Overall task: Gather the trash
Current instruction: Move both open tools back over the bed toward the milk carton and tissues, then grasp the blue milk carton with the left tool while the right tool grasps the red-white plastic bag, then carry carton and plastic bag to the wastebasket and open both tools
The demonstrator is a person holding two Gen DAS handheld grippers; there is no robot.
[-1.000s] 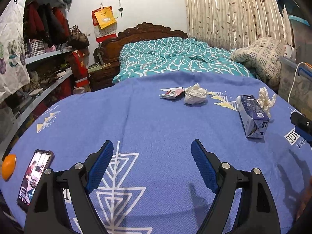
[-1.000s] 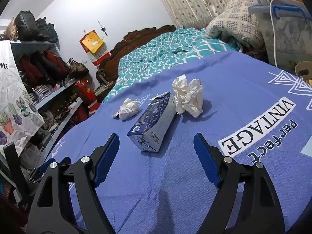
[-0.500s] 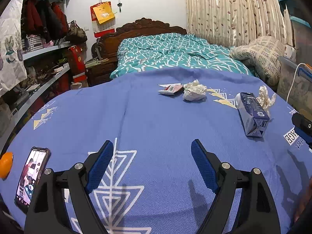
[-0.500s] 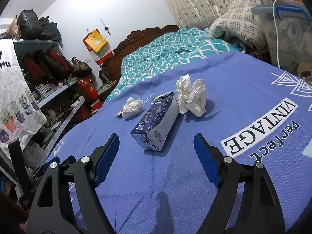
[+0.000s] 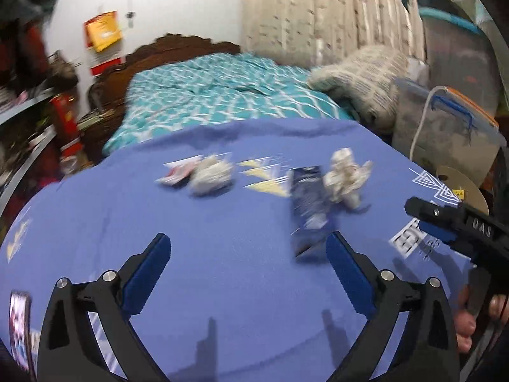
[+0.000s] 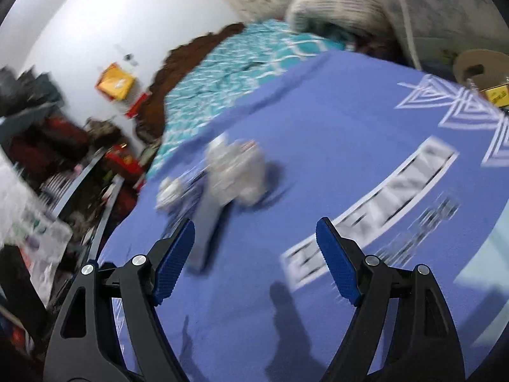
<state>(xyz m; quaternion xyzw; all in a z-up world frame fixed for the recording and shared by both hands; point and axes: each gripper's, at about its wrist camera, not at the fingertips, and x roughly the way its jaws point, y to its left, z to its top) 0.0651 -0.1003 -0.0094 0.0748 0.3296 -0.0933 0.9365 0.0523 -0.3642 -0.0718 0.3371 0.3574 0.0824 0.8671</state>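
A: Which piece of trash is nearest a tool?

B: The dark blue carton [image 5: 307, 210]. It lies on the blue bedspread [image 5: 222, 254], its long axis running roughly twelve to six in the left wrist view, near end just off the tip of the left gripper's [image 5: 246, 256] right finger, at about one o'clock from the gap. The left jaws have just been opening and stand wide, nothing between them.

A: And the right gripper?

B: The right gripper [image 6: 254, 254] is also wide and empty. From it the carton [image 6: 206, 219] lies at about eleven o'clock, its near end close to the left finger, so I judge both hands about equally near.

A: The rest?

B: One crumpled paper wad [image 5: 345, 180] is touching or just beside the carton's far end, at one o'clock. Another wad [image 5: 211, 176] and a flat red-and-white wrapper [image 5: 178, 173] sit farther off at eleven o'clock. Everything is blurred, so I can't tell finer detail.
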